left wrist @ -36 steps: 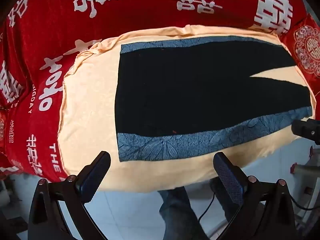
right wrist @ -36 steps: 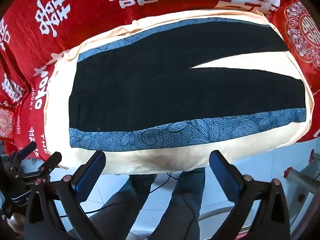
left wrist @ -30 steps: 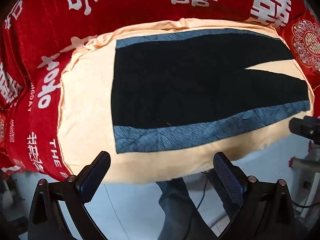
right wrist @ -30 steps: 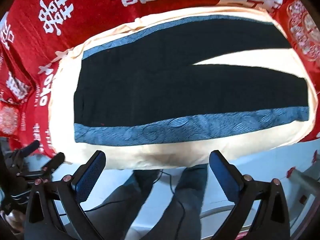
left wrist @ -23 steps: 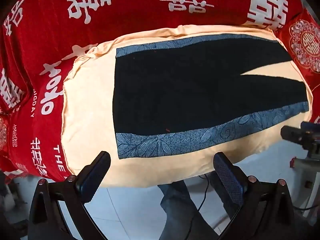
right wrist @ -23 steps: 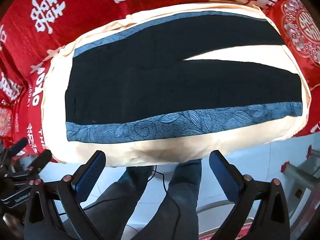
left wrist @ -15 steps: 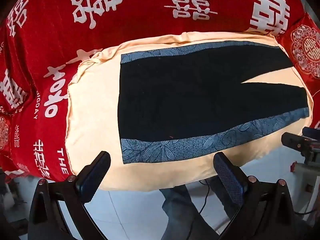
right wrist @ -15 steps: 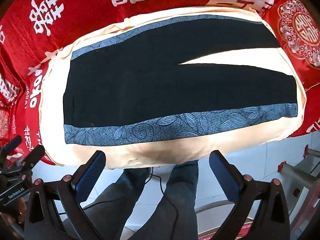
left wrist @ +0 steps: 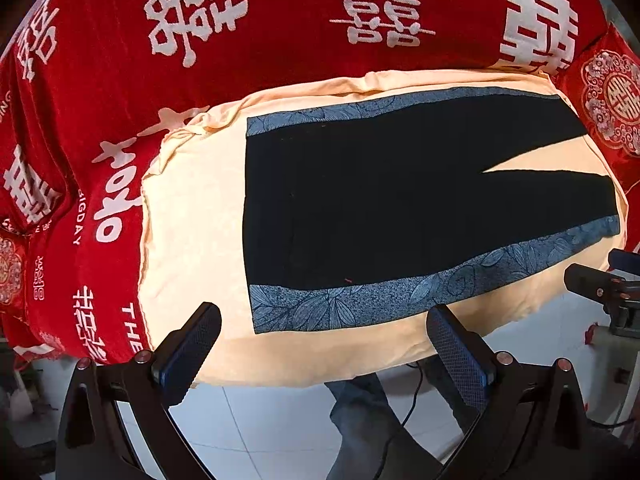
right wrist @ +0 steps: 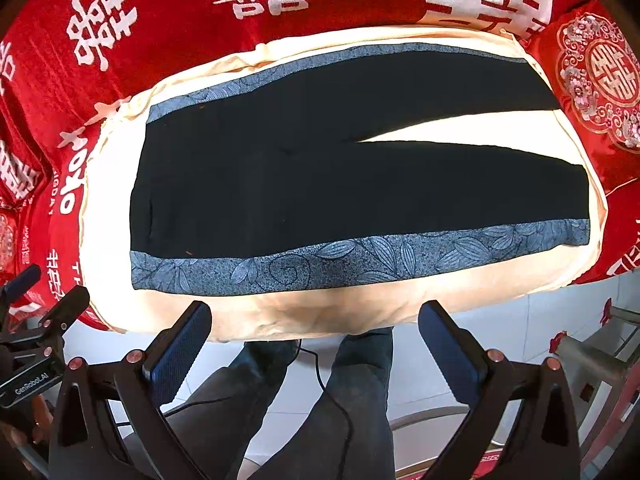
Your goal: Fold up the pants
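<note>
I had the pants [left wrist: 400, 208] [right wrist: 340, 184] lying flat and unfolded on the cream sheet [left wrist: 192, 232] [right wrist: 112, 216], which covered a raised surface on top of the red cloth with white characters [left wrist: 280, 24] [right wrist: 168, 12]. The waist end lay to the left in both wrist views and the two legs ran off to the right, parted by a narrow wedge of bare sheet. A blue leaf-patterned stripe [left wrist: 400, 296] [right wrist: 360, 260] ran along the near outer seam, and a matching one ran along the far edge.

My left gripper [left wrist: 324, 340] was spread wide with nothing between its pads, hovering off the near edge of the sheet, just short of the waist corner of the pants. My right gripper [right wrist: 316, 336] was likewise spread wide and empty, held off the near edge around the middle of the near leg. Neither touched the fabric.

Below the sheet's edge I could see white floor tiles [left wrist: 260, 420] [right wrist: 440, 360], a person's trouser legs [right wrist: 320, 408] and a thin black cable [right wrist: 320, 376]. Each gripper also showed at the margin of the other's view.
</note>
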